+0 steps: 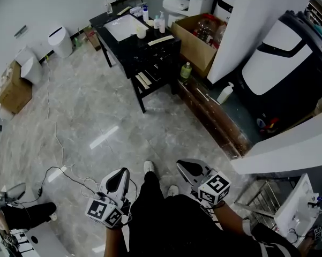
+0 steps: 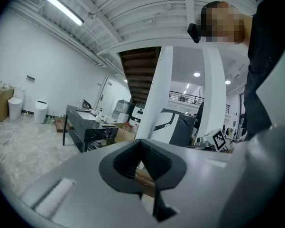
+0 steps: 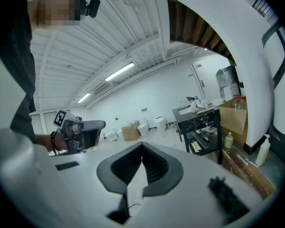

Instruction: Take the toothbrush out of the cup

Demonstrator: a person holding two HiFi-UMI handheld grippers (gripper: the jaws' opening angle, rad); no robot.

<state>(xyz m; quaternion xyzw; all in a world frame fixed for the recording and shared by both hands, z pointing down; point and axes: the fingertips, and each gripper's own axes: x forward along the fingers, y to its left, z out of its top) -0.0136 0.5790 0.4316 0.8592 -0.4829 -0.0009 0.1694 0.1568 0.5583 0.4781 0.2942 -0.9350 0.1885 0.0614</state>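
Note:
A pale cup point(image 1: 141, 31) stands on the black table point(image 1: 123, 44) far across the floor, beside a white basin point(image 1: 124, 27). The toothbrush is too small to make out. In the head view my left gripper point(image 1: 119, 179) and right gripper point(image 1: 188, 168) are held close to the body, well short of the table. Both are shut with nothing between the jaws. The left gripper view shows my left gripper point(image 2: 141, 144) closed, with the table point(image 2: 87, 127) in the distance. In the right gripper view my right gripper point(image 3: 142, 147) is closed too, and the table point(image 3: 199, 120) lies far right.
An open cardboard box point(image 1: 198, 39) sits to the right of the table. A green bottle point(image 1: 186, 70) and a white spray bottle point(image 1: 225, 92) stand on a low wooden ledge. A large black-and-white machine point(image 1: 281, 63) fills the right. A cable point(image 1: 59, 159) trails over the marble floor.

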